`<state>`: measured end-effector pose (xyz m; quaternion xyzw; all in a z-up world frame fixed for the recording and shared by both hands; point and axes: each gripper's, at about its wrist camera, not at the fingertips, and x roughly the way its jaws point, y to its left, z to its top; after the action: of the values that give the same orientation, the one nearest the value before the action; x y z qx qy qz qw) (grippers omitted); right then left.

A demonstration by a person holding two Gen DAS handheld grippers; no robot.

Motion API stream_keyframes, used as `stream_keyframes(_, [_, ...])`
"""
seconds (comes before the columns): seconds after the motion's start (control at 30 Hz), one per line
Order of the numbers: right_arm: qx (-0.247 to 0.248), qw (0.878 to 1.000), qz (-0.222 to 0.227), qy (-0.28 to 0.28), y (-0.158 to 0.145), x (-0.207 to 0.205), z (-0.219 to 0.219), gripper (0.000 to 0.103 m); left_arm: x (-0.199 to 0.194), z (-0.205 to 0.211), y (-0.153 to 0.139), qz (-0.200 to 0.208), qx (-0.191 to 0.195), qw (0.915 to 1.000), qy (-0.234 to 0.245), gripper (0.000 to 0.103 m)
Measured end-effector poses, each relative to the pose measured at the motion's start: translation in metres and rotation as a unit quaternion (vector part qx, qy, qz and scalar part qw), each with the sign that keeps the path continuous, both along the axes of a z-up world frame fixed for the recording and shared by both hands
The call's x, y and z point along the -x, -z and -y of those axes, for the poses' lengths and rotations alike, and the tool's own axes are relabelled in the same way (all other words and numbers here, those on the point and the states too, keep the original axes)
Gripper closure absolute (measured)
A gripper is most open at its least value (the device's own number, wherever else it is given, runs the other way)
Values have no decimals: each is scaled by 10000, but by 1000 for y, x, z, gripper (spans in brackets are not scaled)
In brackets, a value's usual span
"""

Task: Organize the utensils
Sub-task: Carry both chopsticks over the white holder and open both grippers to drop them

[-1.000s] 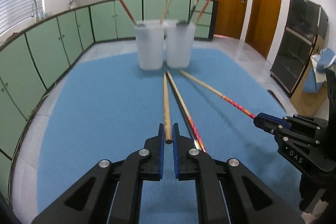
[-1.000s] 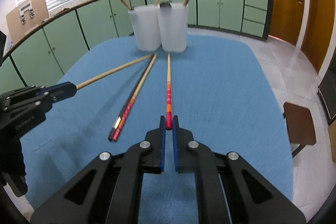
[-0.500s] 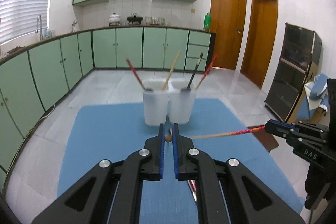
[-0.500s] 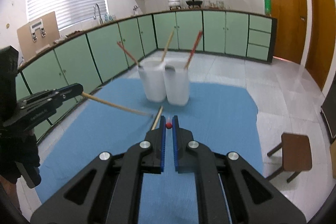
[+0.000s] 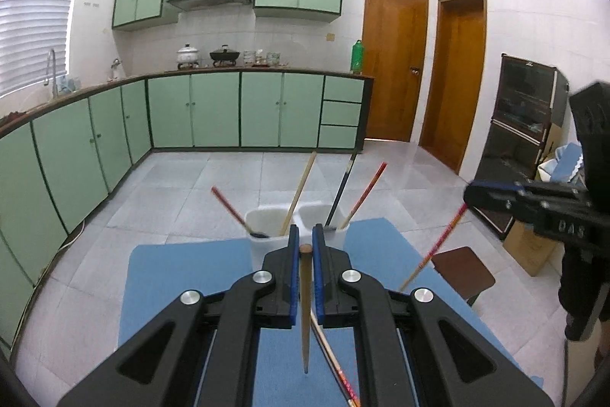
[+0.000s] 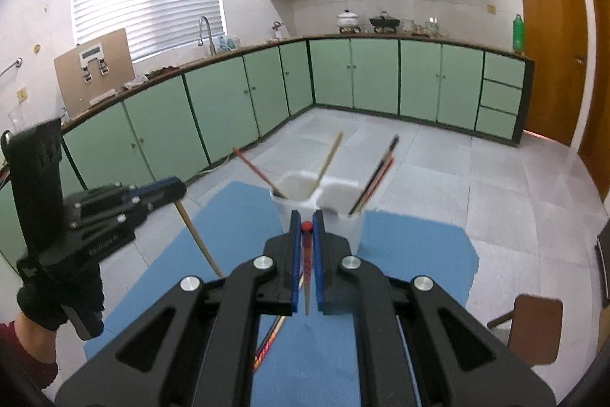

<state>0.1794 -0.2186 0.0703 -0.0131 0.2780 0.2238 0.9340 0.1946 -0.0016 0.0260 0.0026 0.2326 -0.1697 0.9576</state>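
My left gripper [image 5: 304, 246] is shut on a plain wooden chopstick [image 5: 305, 308] that hangs tip-down above the blue mat [image 5: 183, 285]. My right gripper [image 6: 305, 226] is shut on a red chopstick [image 6: 306, 269], also hanging tip-down. Two white cups stand side by side at the mat's far edge: the left cup [image 5: 263, 224] holds a red and a wooden chopstick, the right cup [image 5: 328, 216] holds a black and a red one. A black-and-red chopstick [image 5: 339, 369] lies on the mat below. The right gripper also shows in the left wrist view [image 5: 472, 193], and the left gripper in the right wrist view [image 6: 179, 187].
A brown stool [image 5: 463, 271] stands on the floor right of the table. Green kitchen cabinets [image 5: 213, 109] run along the far wall. The mat's edges drop to grey floor tiles on all sides.
Both grippers have risen high above the mat, each lifting its chopstick from lying flat to hanging nearly vertical. The cups now appear lower and closer to the fingertips.
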Motion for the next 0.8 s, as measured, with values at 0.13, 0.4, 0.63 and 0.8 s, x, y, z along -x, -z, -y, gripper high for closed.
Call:
stream_keyframes(0.13, [-67, 9997, 225, -33, -31, -16, -1, 98, -11, 1, -24, 229, 57, 9997, 66, 96])
stream_keyframes(0.4, [-291, 9971, 681, 176, -81, -59, 6, 98, -48, 9, -86, 1079, 70, 9941, -73, 96])
stream_keyframes(0.63, [-264, 9955, 789, 463, -76, -110, 8, 98, -101, 25, -91, 1351, -108, 9904, -257, 96])
stream_keyframes(0.8, [-92, 9967, 527, 608, -39, -139, 2, 98, -130, 34, -57, 958, -296, 9945, -318, 96])
